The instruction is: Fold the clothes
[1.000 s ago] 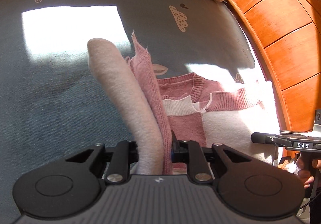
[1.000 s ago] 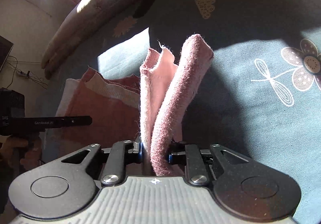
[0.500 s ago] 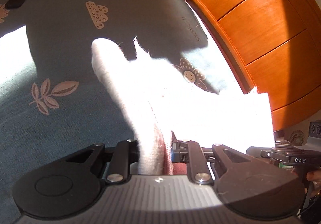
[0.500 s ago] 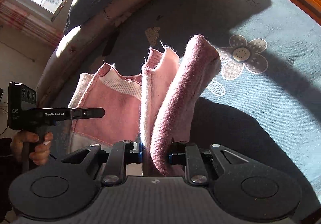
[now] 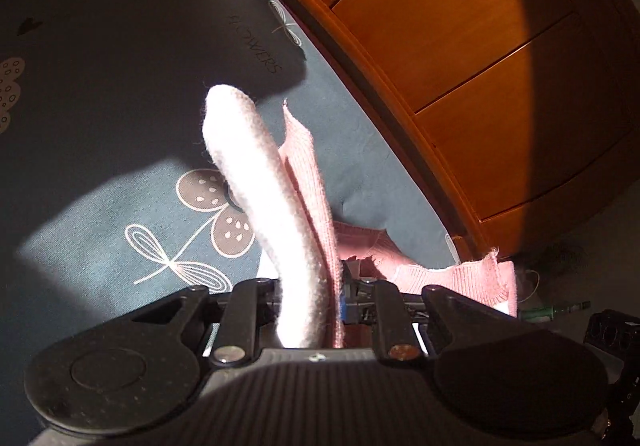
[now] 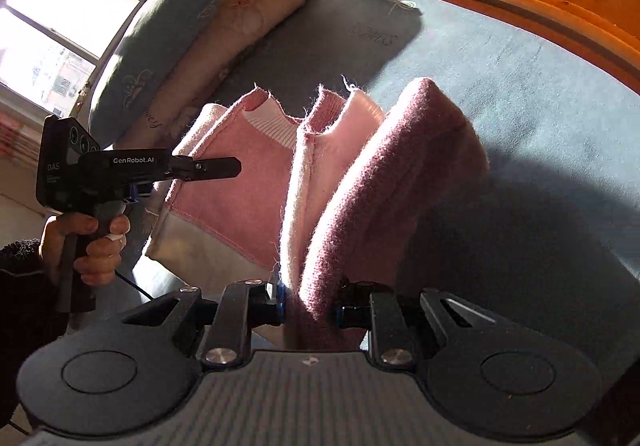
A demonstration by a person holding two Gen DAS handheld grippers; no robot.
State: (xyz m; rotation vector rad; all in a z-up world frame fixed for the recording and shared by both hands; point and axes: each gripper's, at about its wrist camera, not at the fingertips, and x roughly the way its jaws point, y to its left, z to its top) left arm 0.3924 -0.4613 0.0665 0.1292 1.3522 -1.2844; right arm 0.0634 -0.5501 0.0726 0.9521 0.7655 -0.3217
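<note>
L gripper [image 5: 310,310]: I have it clamped on a bunched edge of the sweater [image 6: 240,182]. White knit plus a pink ribbed layer stand up between the jaws. No slack at the pads.
L hand [image 6: 90,242]: seen from the R cam, wrapped on the grip handle, tool roughly level, at the sweater's left edge.
Sweater: pink/white knit, lifted off the sheet [image 5: 100,126] by both tools, one edge pinched at each end. Body hangs between them, over the bed; lower part is hidden behind the tool bodies.
R gripper [image 6: 310,312]: I have it shut on a thick wad, dark pink outer layer + pale pink inner layer. Several plies in the bite.
Headboard [image 5: 480,86]: wood panels, close along the far side of the bed.
Step (my read): carrying the held edge across to lay a fold.
How to do it well:
- Keep both grips firm till cloth is down; a multi-ply wad can shed the inner ply.
- Hold both ends at equal ht, edge taut btwn tools, no sag.
- Stay clear of the headboard; land on open sheet.
- Lower flat, line up edges, then release both together.
Risk: uneven tension will likely skew the fold.
</note>
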